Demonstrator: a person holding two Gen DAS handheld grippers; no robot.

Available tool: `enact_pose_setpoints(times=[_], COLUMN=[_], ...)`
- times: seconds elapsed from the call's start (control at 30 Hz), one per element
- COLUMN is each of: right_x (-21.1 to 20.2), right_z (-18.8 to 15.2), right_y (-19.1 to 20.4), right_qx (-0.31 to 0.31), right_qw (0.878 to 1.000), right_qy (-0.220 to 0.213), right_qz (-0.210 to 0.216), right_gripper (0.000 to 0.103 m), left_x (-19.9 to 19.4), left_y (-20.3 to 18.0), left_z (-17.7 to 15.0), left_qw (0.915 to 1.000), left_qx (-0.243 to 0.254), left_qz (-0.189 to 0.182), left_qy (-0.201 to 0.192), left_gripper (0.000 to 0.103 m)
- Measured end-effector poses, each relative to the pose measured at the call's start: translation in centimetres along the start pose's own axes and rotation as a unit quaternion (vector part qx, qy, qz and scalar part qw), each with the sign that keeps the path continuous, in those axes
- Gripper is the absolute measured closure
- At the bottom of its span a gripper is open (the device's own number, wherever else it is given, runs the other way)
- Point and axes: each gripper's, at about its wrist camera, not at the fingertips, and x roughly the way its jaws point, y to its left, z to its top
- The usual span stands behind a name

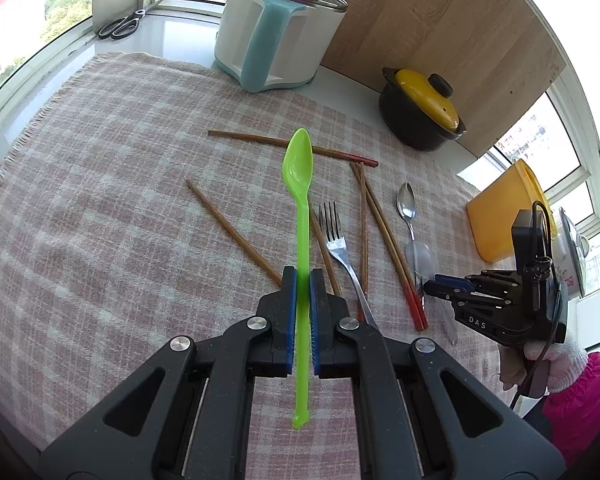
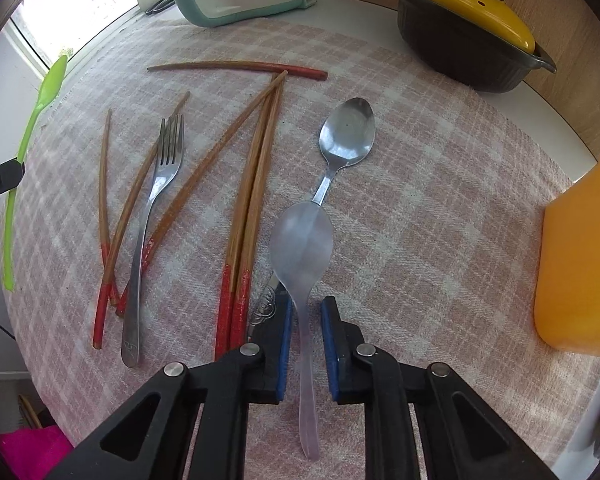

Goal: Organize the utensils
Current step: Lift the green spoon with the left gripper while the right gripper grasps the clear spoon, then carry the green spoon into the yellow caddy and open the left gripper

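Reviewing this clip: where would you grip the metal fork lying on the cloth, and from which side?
Probably the fork at mid-handle, jaws coming straight down and closing across its narrow width. It lies flat among chopsticks, one passing under the neck, so the bare stretch nearer the handle end looks easiest.

Fork point(image 2: 156, 216) lies among chopsticks point(image 2: 252, 200); metal spoon point(image 2: 346, 136) apparently right.

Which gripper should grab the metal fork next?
Neither is free yet. The left gripper clamps the green spoon; the right straddles the clear spoon. The fork lies nearer the left.
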Motion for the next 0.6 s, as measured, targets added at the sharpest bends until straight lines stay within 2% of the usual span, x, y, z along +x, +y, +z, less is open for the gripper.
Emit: enact_pose_setpoints(times=[0.07,0.23,0.6], right_x=[0.0,-0.6,-7.8], right_z=[0.1,-0.4,-3.3], right_y=[0.2,-0.5,-3.3], right_qx=[-0.004,0.019,0.071], right_qw=[1.000,1.000,0.991], right_qy=[0.001,-0.012,-0.113], right_qz=[0.000,0.016,0.022], right_gripper=[0.098,0.099,0.100], left_x=[-0.1,-0.5,-2.2], left_y=[0.0,-0.6,-5.2], left_z=[0.0,0.0,0.5], left_qw=[1.0000,0.9999,0.9983], left_qx=[-0.001,0.001,0.025], left_qz=[-0.001,-0.007,-0.038], left_qy=[-0.002,-0.007,-0.036], left_gripper=[0.100,0.100,0.100])
